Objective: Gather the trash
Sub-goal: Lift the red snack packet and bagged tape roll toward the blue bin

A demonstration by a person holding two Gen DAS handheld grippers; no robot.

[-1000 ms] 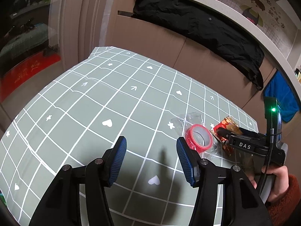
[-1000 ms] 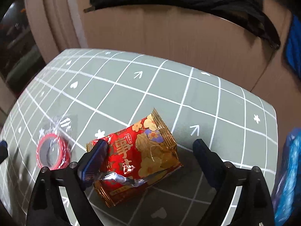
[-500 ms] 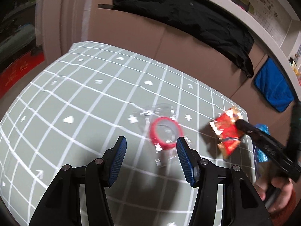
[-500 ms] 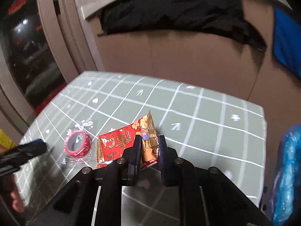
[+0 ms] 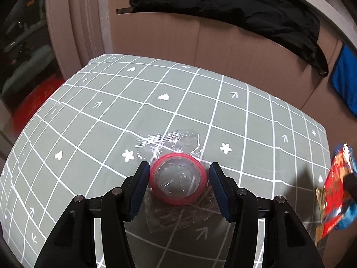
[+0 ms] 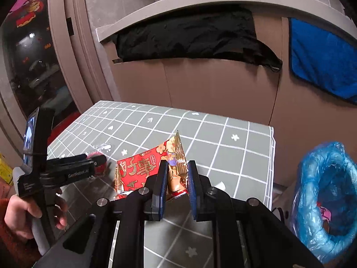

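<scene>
Now, right gripper (image 6: pixel 177 179): clamped on the red snack wrapper (image 6: pixel 142 169), lifted off the bench (image 6: pixel 223 138).
Left gripper (image 5: pixel 178 177): open, straddling the red tape roll (image 5: pixel 177 184).
Bin bag (image 6: pixel 328 201): at 3 o'clock.

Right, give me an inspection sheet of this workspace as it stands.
Surface: grey-green tablecloth with white grid, wrinkled.
Job's things: red-and-gold foil snack wrapper, lifted; red tape roll on crumpled clear plastic film; bin with blue plastic liner beside the table's edge.
Clutter: nothing seen.
Grippers: right gripper shut on the wrapper; left gripper open, fingers either side of the roll.
Cables: nothing seen.
Surroundings: black jacket and blue towel hanging on brown cabinet fronts.
</scene>
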